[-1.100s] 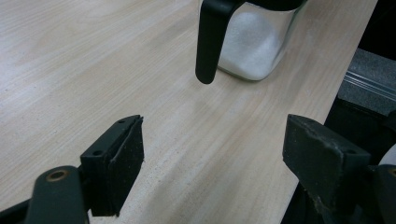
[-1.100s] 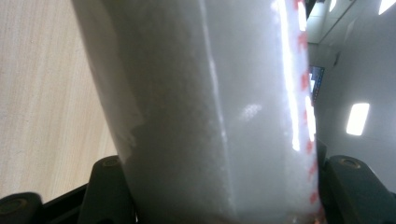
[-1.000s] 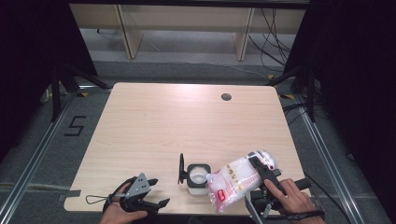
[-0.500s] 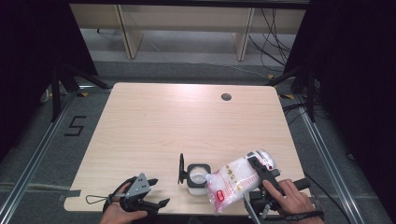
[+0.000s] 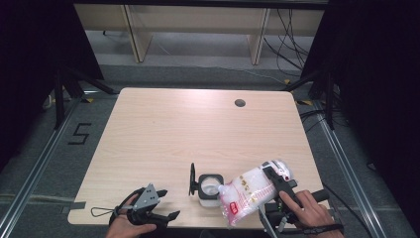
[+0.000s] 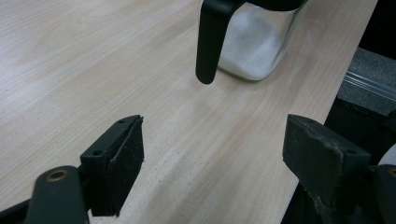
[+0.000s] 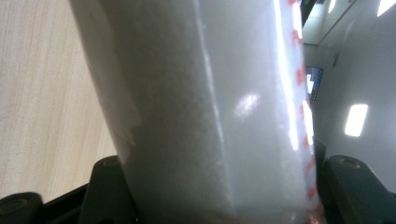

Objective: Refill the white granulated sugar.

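two grippers | high view: right gripper [image 5: 271, 174] clamps tilted bag [image 5: 250, 191] over jar [image 5: 208, 186] | left gripper view: left gripper [image 6: 212, 156] wide, empty, jar's hinged lid [image 6: 211, 39] ahead

Even overhead light leaves the pale table [image 5: 198, 134] bright in the high view, while the floor and both flanks sink into near black and shadows stay short and soft. In the left gripper view the jaws are slightly soft at the bottom, and the glass jar [image 6: 252, 42] beyond them is sharper. In the right gripper view the bag [image 7: 205, 112] between the jaws is blurred, with streaks of glare, and ceiling lights glow to its right.
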`<state>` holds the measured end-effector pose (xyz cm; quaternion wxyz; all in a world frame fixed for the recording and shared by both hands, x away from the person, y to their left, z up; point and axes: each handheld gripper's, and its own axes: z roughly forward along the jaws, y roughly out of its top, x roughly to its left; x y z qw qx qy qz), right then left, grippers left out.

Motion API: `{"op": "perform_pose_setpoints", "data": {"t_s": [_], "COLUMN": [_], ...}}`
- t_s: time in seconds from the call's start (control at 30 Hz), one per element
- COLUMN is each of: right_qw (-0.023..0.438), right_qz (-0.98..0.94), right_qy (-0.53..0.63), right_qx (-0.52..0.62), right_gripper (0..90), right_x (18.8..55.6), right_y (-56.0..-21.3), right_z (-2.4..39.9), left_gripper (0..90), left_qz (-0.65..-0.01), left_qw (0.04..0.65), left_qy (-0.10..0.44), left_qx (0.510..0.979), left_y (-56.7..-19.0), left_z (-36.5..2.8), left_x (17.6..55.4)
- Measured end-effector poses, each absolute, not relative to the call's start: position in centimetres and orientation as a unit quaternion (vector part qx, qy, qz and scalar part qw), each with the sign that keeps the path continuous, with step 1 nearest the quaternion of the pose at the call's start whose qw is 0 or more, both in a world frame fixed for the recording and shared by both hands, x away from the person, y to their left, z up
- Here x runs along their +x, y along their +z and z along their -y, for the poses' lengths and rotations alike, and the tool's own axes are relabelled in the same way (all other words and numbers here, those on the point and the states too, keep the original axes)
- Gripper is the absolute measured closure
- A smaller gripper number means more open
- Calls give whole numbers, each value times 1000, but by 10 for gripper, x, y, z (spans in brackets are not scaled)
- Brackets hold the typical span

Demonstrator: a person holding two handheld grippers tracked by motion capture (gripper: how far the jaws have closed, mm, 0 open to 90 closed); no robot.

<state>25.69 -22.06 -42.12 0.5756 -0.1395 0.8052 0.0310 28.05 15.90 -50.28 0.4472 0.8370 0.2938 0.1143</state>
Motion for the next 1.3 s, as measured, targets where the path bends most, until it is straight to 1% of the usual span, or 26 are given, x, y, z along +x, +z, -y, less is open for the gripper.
{"op": "perform_pose_setpoints", "data": {"t_s": [0.07, 0.2, 0.27, 0.37, 0.4, 0.57, 0.6, 0.67, 0.7, 0.73, 0.77, 0.8, 0.87, 0.9, 1.03, 1.07, 1.13, 1.2, 1.23, 1.3], "right_qw": [579, 581, 580, 579, 581, 578, 582, 577, 578, 575, 575, 580, 572, 578, 582, 569, 577, 576, 571, 577], "right_qz": [-799, -796, -797, -803, -799, -802, -797, -804, -799, -807, -807, -796, -798, -802, -798, -807, -801, -803, -809, -804], "right_qy": [33, 30, 30, 30, 27, 28, 29, 30, 25, 39, 39, 28, 21, 30, 22, 23, 29, 27, 30, 33], "right_qx": [-160, -166, -165, -141, -154, -147, -158, -140, -162, -127, -127, -174, -186, -148, -158, -155, -156, -151, -139, -144], "right_gripper": [431, 432, 432, 432, 432, 432, 432, 433, 432, 432, 432, 432, 433, 433, 433, 433, 433, 433, 433, 433], "right_x": [259, 261, 261, 259, 260, 259, 260, 258, 259, 257, 257, 260, 262, 259, 259, 259, 260, 258, 257, 258], "right_y": [-419, -417, -417, -419, -417, -418, -418, -421, -419, -423, -423, -418, -415, -419, -416, -417, -418, -418, -419, -418], "right_z": [220, 222, 222, 224, 224, 224, 223, 222, 221, 222, 222, 220, 220, 222, 223, 223, 223, 222, 223, 223], "left_gripper": [201, 201, 201, 201, 201, 201, 201, 201, 201, 201, 201, 201, 201, 201, 201, 201, 201, 201, 201, 201], "left_qz": [-293, -294, -287, -294, -294, -286, -293, -294, -292, -293, -293, -294, -294, -295, -283, -289, -283, -295, -294, -289], "left_qw": [448, 451, 449, 449, 451, 450, 447, 449, 449, 450, 450, 450, 449, 448, 447, 448, 450, 450, 450, 448], "left_qy": [114, 113, 117, 113, 113, 117, 114, 115, 115, 112, 112, 112, 112, 113, 119, 116, 117, 111, 112, 116], "left_qx": [837, 835, 838, 836, 835, 838, 837, 836, 837, 836, 836, 836, 836, 836, 840, 838, 839, 836, 836, 838], "left_y": [-503, -503, -503, -503, -503, -503, -503, -503, -503, -503, -503, -503, -503, -503, -503, -503, -503, -503, -503, -503], "left_z": [-159, -159, -159, -159, -159, -159, -159, -159, -159, -159, -159, -159, -159, -159, -160, -159, -159, -159, -159, -160], "left_x": [281, 281, 281, 281, 281, 282, 281, 281, 281, 281, 281, 281, 281, 280, 282, 281, 282, 281, 281, 281]}}
